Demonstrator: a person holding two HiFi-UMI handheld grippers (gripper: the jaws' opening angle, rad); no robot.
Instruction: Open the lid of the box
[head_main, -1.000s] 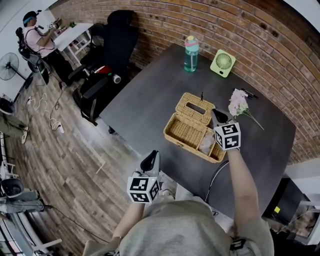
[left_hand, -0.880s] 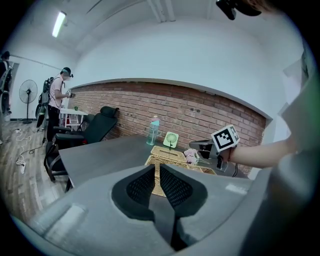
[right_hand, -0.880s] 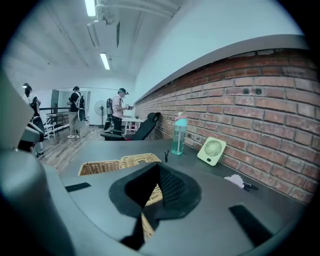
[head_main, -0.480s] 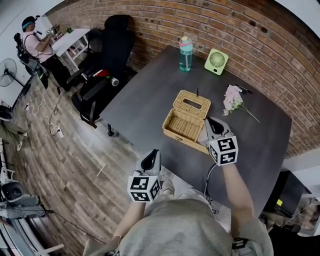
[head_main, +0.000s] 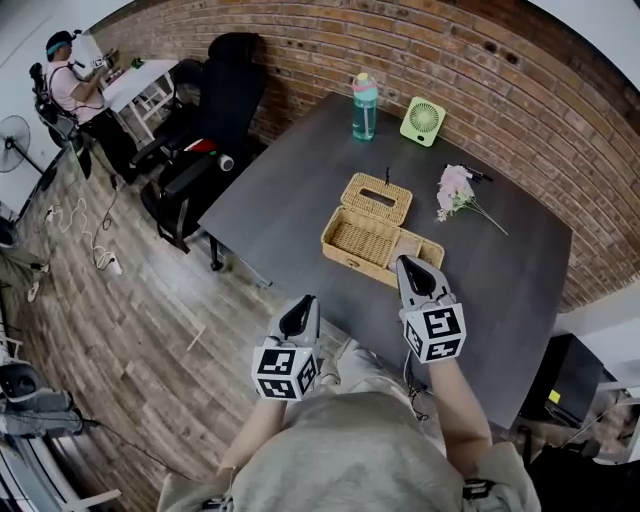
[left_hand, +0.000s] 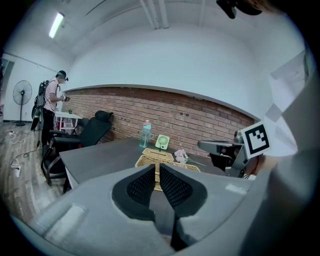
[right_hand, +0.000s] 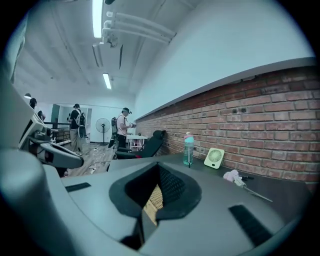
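Note:
The wicker box (head_main: 345, 262) stands mid-table with its lid (head_main: 377, 198) swung back behind it and the inside showing. Something pale lies in its right end. My right gripper (head_main: 408, 265) hovers just short of the box's near right corner, shut and empty; in the right gripper view only a strip of wicker (right_hand: 152, 200) shows past the jaws of the right gripper (right_hand: 159, 172). My left gripper (head_main: 303, 305) hangs off the table's near edge, away from the box, its jaws together on nothing. Beyond the left gripper (left_hand: 155, 167) in its own view sits the box (left_hand: 145, 159).
On the dark table (head_main: 290, 190) stand a teal bottle (head_main: 364, 105) and a green fan (head_main: 423, 121) at the back, with pink flowers (head_main: 452, 190) right of the box. Black chairs (head_main: 225, 85) stand left of the table. A person (head_main: 65, 75) works at a far white desk.
My right gripper has drawn back from over the box's right end toward the table's near edge. The left gripper has shifted only slightly. The lid stays open.

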